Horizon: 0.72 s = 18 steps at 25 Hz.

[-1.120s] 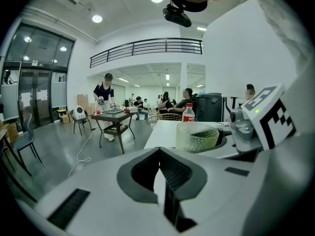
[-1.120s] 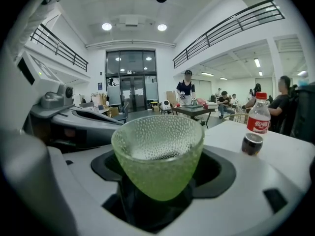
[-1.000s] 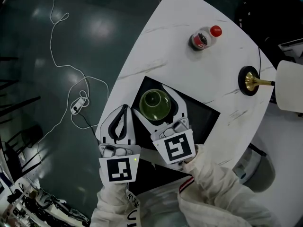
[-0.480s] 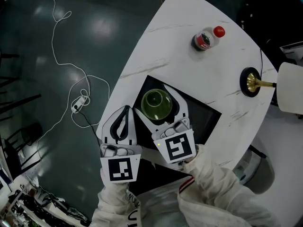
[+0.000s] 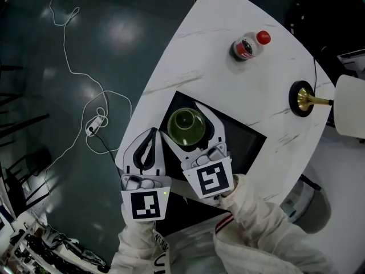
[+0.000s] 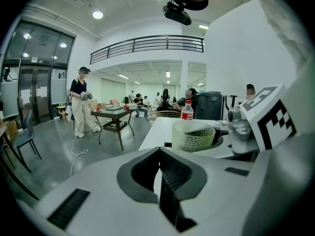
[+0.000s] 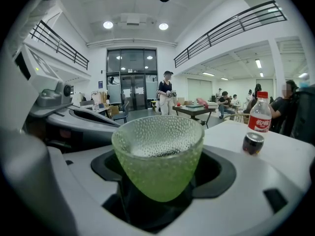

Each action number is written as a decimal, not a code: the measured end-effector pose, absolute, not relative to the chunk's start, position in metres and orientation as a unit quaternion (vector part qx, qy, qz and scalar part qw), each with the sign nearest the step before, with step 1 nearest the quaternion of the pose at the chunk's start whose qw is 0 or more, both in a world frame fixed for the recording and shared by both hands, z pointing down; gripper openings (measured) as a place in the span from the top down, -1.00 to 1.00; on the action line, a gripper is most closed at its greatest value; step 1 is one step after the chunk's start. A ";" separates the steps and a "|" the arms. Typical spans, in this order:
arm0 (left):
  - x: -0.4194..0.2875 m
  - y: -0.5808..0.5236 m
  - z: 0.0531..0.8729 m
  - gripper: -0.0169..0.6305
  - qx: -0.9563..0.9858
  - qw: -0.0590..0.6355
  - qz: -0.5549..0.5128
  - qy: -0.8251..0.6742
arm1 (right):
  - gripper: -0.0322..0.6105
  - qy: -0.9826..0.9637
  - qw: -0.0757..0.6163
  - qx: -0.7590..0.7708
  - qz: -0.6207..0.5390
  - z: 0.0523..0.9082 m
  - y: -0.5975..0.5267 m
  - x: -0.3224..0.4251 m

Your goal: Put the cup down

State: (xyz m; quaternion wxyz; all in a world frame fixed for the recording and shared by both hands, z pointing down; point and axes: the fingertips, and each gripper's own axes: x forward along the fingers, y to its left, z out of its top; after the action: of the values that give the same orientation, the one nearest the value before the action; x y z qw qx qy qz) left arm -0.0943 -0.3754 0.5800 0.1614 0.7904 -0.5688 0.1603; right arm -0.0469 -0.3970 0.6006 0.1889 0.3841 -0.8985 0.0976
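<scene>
A green dimpled glass cup [image 5: 187,127] sits upright between the jaws of my right gripper [image 5: 180,120], which is shut on it, over the black mat [image 5: 246,139] on the white marble table [image 5: 228,79]. In the right gripper view the cup [image 7: 157,154] fills the middle; its base is hidden in the dark gap, so I cannot tell whether it touches the mat. My left gripper [image 5: 148,132] is shut and empty at the table's left edge, just left of the cup [image 6: 195,134].
A red-capped soda bottle [image 5: 248,45] stands at the far side of the table. A brass lamp stem on a black base [image 5: 301,99] and a white shade [image 5: 349,113] are at the right edge. A white cable [image 5: 94,104] lies on the floor to the left.
</scene>
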 end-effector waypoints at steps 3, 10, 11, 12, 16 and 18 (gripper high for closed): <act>-0.095 -0.376 0.580 0.91 0.792 0.164 0.158 -0.567 | -0.31 -0.899 0.185 0.385 0.097 0.600 -0.398 -0.047; -0.096 -0.373 0.582 0.91 0.792 0.166 0.157 -0.566 | -0.31 -0.899 0.182 0.387 0.098 0.600 -0.398 -0.048; -0.096 -0.373 0.583 0.91 0.792 0.167 0.157 -0.565 | -0.31 -0.899 0.180 0.388 0.099 0.600 -0.399 -0.048; -0.097 -0.372 0.583 0.91 0.792 0.167 0.157 -0.565 | -0.31 -0.899 0.178 0.389 0.100 0.600 -0.399 -0.048; -0.099 -0.371 0.585 0.91 0.791 0.170 0.157 -0.567 | -0.31 -0.899 0.177 0.387 0.107 0.602 -0.399 -0.048; -0.100 -0.371 0.585 0.91 0.791 0.169 0.157 -0.567 | -0.31 -0.898 0.181 0.386 0.110 0.604 -0.399 -0.049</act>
State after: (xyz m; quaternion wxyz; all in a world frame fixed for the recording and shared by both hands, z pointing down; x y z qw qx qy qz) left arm -0.1001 -0.3715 0.5851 0.1691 0.7907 -0.5672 0.1566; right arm -0.0487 -0.3987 0.6042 0.1809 0.3861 -0.8978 0.1100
